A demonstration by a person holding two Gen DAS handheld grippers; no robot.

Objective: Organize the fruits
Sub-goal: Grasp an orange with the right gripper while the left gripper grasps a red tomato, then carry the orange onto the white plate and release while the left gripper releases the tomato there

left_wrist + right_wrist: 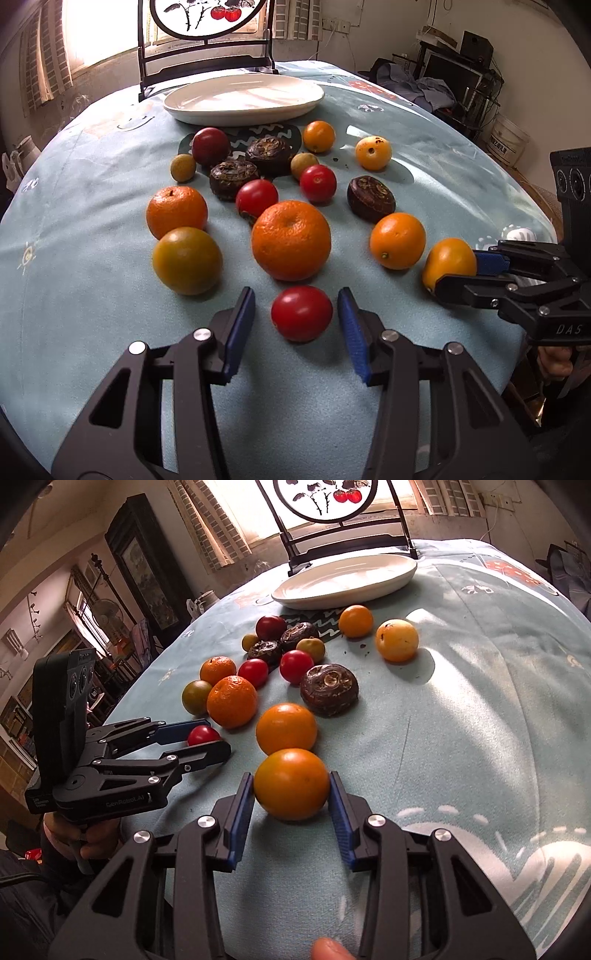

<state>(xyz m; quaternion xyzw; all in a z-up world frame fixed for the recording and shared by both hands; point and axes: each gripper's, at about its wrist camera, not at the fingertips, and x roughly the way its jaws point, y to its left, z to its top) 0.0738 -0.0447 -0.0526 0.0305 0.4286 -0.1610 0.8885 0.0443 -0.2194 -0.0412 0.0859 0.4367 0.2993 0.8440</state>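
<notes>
The left tool point(296, 325) stands released, its blue pads flanking but clear of the small red tomato point(301, 313) on the blue-clothed tabletop point(92, 206). The right tool point(291, 801) is clenched on a round orange-yellow fruit point(291, 783); the white oval plate point(402, 576) lies straight ahead, well apart.

Two fisheye views, each looking forward along a gripper's fingers, low and close over a table point(74, 295). The left view faces straight toward a white plate point(243, 98) at the far edge. The right view sits further right, angled slightly leftward. Both share the scattered fruit and plate.
</notes>
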